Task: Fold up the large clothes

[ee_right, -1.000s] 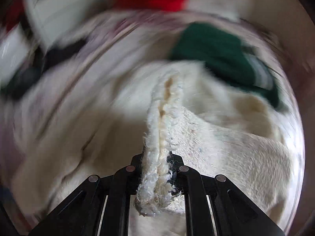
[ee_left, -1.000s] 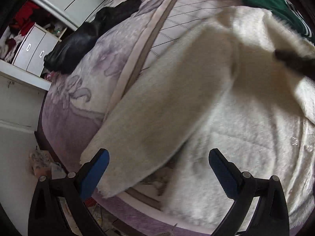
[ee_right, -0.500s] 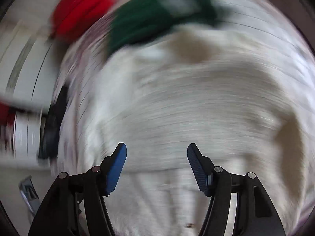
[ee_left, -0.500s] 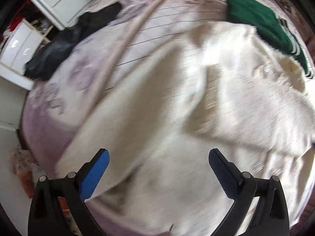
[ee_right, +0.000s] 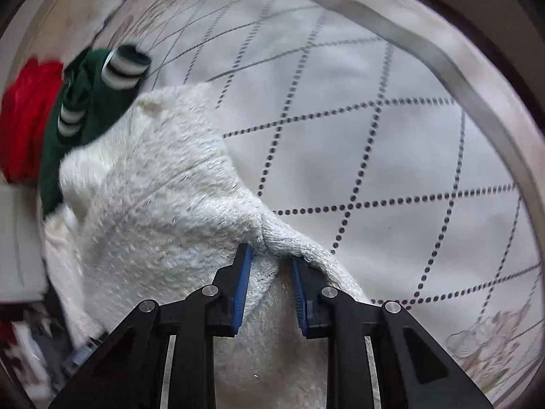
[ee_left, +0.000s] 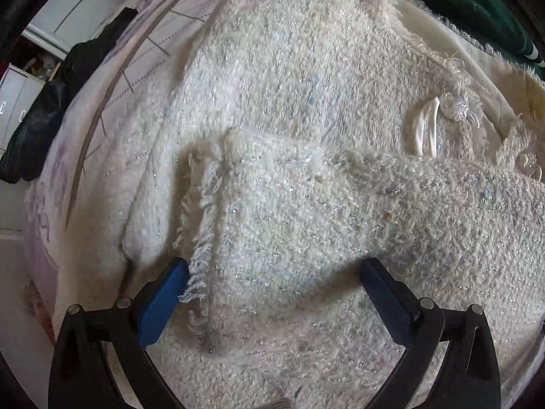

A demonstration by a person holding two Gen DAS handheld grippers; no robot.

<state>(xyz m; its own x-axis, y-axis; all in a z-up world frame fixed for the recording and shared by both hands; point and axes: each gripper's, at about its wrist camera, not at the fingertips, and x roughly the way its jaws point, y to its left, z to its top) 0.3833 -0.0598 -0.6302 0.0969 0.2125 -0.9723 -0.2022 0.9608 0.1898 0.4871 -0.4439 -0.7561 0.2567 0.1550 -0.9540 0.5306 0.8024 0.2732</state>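
A fuzzy white jacket lies spread on the bed. One sleeve is folded across its body, fringed cuff to the left. My left gripper hovers close over that sleeve, pointing steeply down, open, its blue pads either side of the cuff end without pressing it. In the right wrist view the jacket ends at a bunched edge. My right gripper has its jaws closing on that ridge of fabric, which fills the narrow gap between the pads.
A green striped garment and a red one lie beyond the jacket. A black garment sits on the bed's left side near white drawers. The quilted bedspread stretches to the right.
The left gripper moved across and down over the jacket; the sleeve now lies folded over the body. The right gripper released the edge it held, opened, rolled and narrowed around a new fold.
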